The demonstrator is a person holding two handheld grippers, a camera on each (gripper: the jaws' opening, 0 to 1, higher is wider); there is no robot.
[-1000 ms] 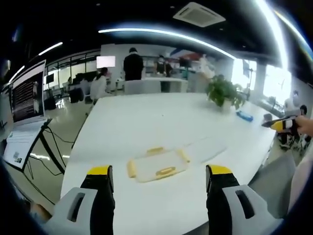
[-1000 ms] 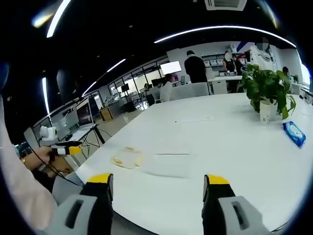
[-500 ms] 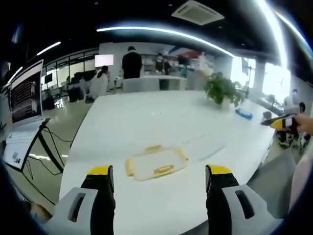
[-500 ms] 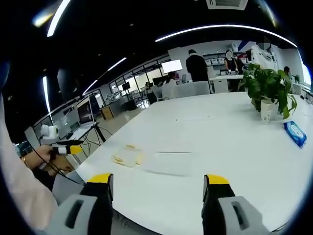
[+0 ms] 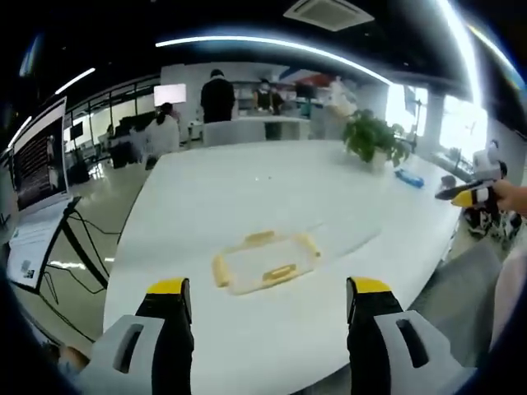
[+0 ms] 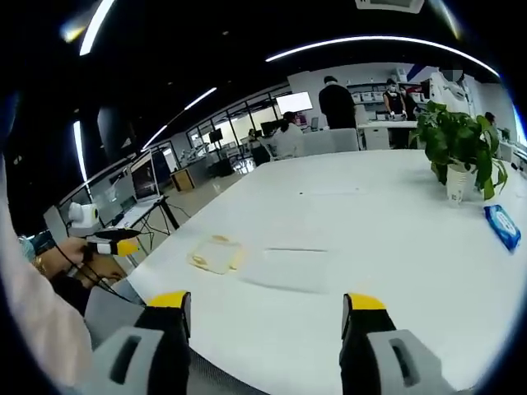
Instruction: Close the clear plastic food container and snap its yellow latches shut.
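The left tongs [image 5: 268, 303] stand released, jaws wide apart with nothing between them, raised above the near edge of the white counter [image 5: 247, 185]. The right tongs [image 6: 268, 313] are likewise released and empty, held off the counter's edge at the other side; in the left gripper view they show at the far right in the person's hand [image 5: 509, 196], and in the right gripper view the left tongs show at the far left.

Ahead of the left tongs, well apart from them, lies the yellow-latched piece of the container [image 5: 262, 263], flat on the counter, with a yellow latch [image 5: 280, 271] on its near side and others along its other edges. Just beside it toward the right tongs lies a second clear piece [image 5: 346, 240], faint against the white; in the right gripper view it is the pale sheet [image 6: 295, 269] next to the yellow-latched piece [image 6: 216, 254]. Which is lid and which is tub cannot be told.

The step in hand looks to be the approach, with nothing closed yet. To do it well, bring both tongs down together: one steadies the tub against sliding on the smooth counter while the other takes the lid by an edge. Seat the lid squarely before pressing any latch, then press opposite latches in turn so it does not tilt. The clear plastic is hard to see, so aim by the yellow parts.
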